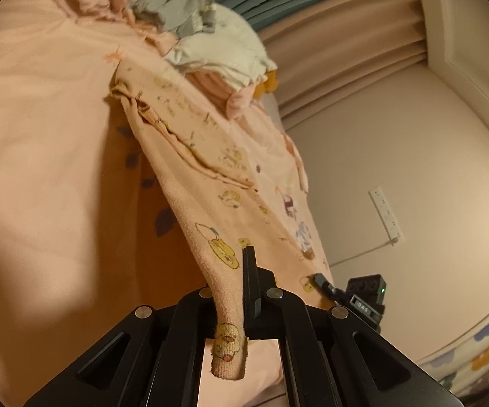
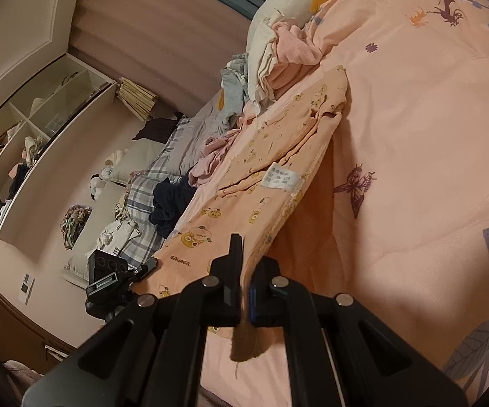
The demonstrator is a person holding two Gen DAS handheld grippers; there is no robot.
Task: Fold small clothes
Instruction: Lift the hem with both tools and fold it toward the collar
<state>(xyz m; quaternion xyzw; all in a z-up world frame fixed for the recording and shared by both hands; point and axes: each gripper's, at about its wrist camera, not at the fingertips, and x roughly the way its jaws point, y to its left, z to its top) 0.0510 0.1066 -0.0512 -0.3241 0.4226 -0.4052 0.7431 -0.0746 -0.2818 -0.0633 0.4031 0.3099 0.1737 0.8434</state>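
Note:
A small peach garment (image 1: pixel 210 169) with yellow bear prints is lifted off the pink bed sheet (image 1: pixel 41 135) and stretched between both grippers. My left gripper (image 1: pixel 234 291) is shut on its ribbed edge, which hangs down between the fingers. My right gripper (image 2: pixel 246 271) is shut on the other edge of the same garment (image 2: pixel 261 176); a white care label (image 2: pixel 281 178) faces up. The right gripper also shows in the left wrist view (image 1: pixel 359 295), and the left one in the right wrist view (image 2: pixel 115 271).
A pile of unfolded clothes (image 1: pixel 190 30) with a white plush duck lies at the far end of the bed. More clothes and a plaid cover (image 2: pixel 163 183) lie to the left. Open shelves (image 2: pixel 31 129), curtains (image 1: pixel 346 51) and a wall socket (image 1: pixel 385 213) are behind.

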